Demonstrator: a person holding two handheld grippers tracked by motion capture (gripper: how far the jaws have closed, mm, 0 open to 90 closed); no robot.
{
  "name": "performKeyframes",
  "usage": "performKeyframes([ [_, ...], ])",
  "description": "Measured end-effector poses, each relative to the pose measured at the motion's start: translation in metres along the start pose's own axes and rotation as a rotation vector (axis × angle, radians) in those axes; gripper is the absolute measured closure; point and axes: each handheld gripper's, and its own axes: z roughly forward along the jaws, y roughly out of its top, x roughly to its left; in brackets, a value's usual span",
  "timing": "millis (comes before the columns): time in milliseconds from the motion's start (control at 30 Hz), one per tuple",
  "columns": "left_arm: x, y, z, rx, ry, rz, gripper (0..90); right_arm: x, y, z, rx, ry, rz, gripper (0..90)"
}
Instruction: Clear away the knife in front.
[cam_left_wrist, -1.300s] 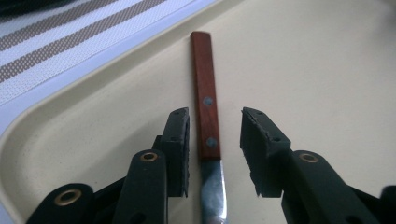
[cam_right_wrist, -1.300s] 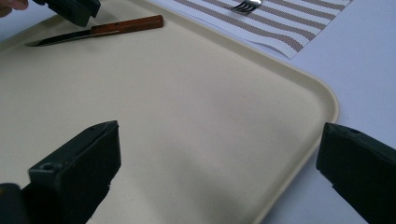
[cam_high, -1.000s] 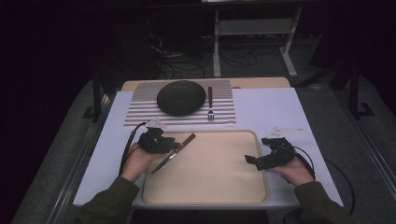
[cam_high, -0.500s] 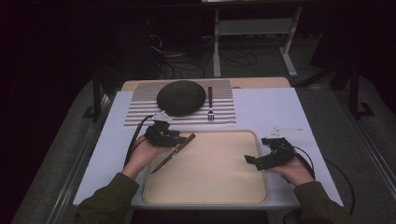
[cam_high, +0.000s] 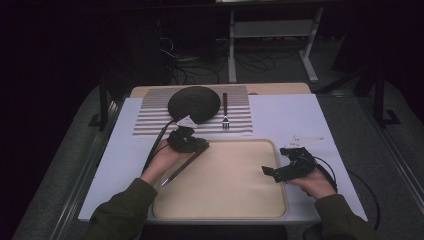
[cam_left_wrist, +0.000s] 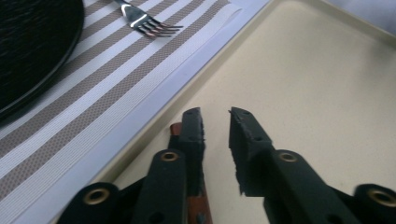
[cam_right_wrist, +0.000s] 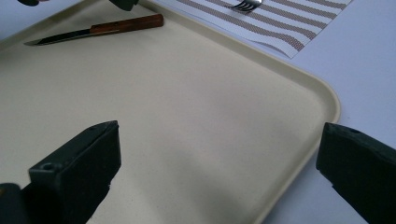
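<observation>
A person seated at a white-covered table (cam_high: 300, 115) is working two handheld grippers over a cream tray (cam_high: 235, 202). The tray is holding one item, a wooden-handled knife (cam_high: 182, 166), which is lying flat and slantwise along the tray's left side with its handle end up near the far left corner. In the right gripper view the knife (cam_right_wrist: 95, 31) is resting on the tray floor just inside the rim. The left gripper (cam_high: 192, 145) is hovering over the handle; its jaws have just been closing and are standing narrowly apart, and the left gripper view is showing the handle (cam_left_wrist: 196, 205) beside and under the left jaw rather than pinched between the pads. The right gripper (cam_high: 272, 172) is waiting over the tray's right edge, jaws spread wide around nothing. Beyond the tray, a striped placemat (cam_high: 150, 122) is carrying a dark plate (cam_high: 194, 103) and a fork (cam_high: 225, 112).
</observation>
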Motion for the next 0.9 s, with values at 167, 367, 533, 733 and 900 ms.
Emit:
performKeyframes([
  [167,0.002,0.001,0.014,0.032,-0.005,0.015,89.0,0.0,0.0,0.0,0.0,0.001,0.001,0.0],
  [367,0.004,-0.002,0.023,0.071,-0.001,0.019,89.8,0.0,0.0,0.0,0.0,0.002,0.0,0.0],
  [533,0.006,-0.003,0.022,0.069,0.001,0.014,89.8,0.0,0.0,0.0,0.001,0.004,0.0,0.0],
  [733,0.008,-0.007,0.022,0.082,-0.002,0.001,89.9,0.0,0.0,0.0,0.002,0.005,0.001,0.0],
  [900,0.01,-0.008,0.021,0.095,0.009,0.002,90.0,0.0,0.0,0.0,0.0,0.004,0.001,0.0],
])
